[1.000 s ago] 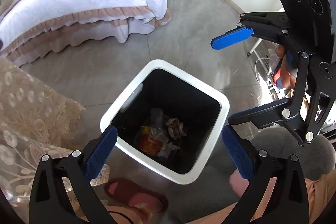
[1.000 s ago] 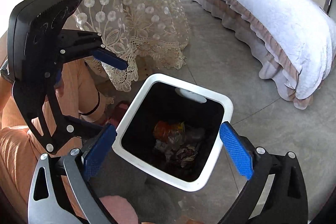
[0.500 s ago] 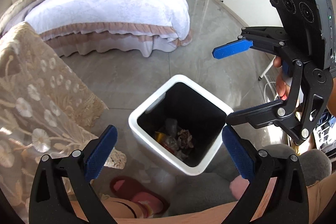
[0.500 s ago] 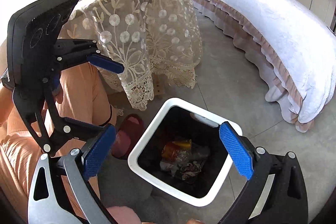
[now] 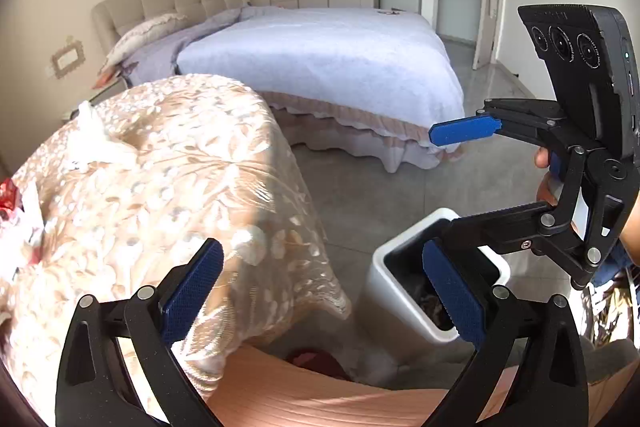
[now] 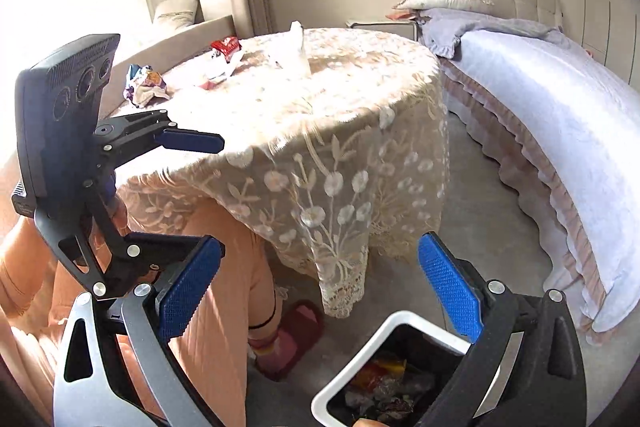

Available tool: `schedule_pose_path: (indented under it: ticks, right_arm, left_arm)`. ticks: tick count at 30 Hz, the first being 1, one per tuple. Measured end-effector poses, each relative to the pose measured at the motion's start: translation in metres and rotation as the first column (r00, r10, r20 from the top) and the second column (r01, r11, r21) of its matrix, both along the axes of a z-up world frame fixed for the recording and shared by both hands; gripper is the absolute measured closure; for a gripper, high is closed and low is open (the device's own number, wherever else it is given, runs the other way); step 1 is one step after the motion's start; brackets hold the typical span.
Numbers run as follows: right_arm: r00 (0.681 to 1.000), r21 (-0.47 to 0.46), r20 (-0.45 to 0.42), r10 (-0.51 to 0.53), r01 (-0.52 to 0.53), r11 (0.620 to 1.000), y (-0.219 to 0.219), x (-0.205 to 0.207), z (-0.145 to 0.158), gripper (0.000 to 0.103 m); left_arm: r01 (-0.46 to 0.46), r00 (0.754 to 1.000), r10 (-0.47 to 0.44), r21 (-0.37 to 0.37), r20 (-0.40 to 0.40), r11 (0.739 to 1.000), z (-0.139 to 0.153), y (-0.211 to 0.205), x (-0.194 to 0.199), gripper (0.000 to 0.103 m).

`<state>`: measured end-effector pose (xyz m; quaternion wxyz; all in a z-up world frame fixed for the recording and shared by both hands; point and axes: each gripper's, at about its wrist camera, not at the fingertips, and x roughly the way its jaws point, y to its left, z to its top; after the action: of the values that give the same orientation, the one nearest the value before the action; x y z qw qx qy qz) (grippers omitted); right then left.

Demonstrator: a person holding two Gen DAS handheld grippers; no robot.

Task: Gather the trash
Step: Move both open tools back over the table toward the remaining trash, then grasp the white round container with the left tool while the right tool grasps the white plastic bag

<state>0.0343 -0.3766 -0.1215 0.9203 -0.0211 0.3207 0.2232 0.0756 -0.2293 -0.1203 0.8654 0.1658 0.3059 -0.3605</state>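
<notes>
Both grippers are open and empty. In the right wrist view, my right gripper (image 6: 318, 287) hangs above the white bin (image 6: 352, 359), which holds crumpled wrappers (image 6: 384, 383). My left gripper (image 6: 200, 193) is at its left. On the lace-covered round table (image 6: 320, 147) lie a red wrapper (image 6: 226, 47), a white tissue (image 6: 294, 51), a colourful crumpled wrapper (image 6: 146, 87) and a white scrap (image 6: 218, 73). In the left wrist view, my left gripper (image 5: 322, 291) points at the table edge (image 5: 200, 187), with the tissue (image 5: 96, 143) far left, the bin (image 5: 384, 267) and my right gripper (image 5: 452, 183) to the right.
A wide bed (image 6: 540, 115) with a white cover stands beyond the table, and grey floor (image 5: 352, 195) lies between them. The person's legs in peach trousers (image 6: 224, 287) and a pink slipper (image 6: 296, 331) are beside the bin. A sofa (image 6: 176, 19) sits behind the table.
Both grippers have tilted up from looking down into the bin to facing the table. The bin has slid to the lower edge of both views. Both stay open.
</notes>
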Motion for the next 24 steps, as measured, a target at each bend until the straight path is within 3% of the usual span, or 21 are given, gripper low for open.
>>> schedule_pose_path:
  ticks: [5, 11, 19, 24]
  right_arm:
    - [0.997, 0.006, 0.05, 0.063, -0.063, 0.998, 0.04, 0.024, 0.017, 0.005]
    - [0.992, 0.013, 0.074, 0.101, -0.102, 0.995, 0.076, 0.055, 0.029, 0.005]
    - [0.993, 0.022, 0.051, 0.106, -0.107, 0.994, 0.107, 0.111, 0.034, 0.005]
    - [0.994, 0.031, 0.026, 0.102, -0.103, 0.994, 0.118, 0.148, 0.034, 0.005]
  left_arm:
    - [-0.129, 0.99, 0.13, -0.033, 0.057, 0.991, 0.013, 0.033, 0.013, 0.005]
    - [-0.257, 0.963, 0.263, -0.089, 0.064, 0.962, 0.026, 0.078, 0.035, 0.005]
    - [-0.431, 0.902, 0.432, -0.085, -0.013, 0.898, 0.023, 0.14, 0.082, 0.005]
    - [-0.492, 0.87, 0.485, -0.095, -0.084, 0.866, 0.02, 0.168, 0.107, 0.005]
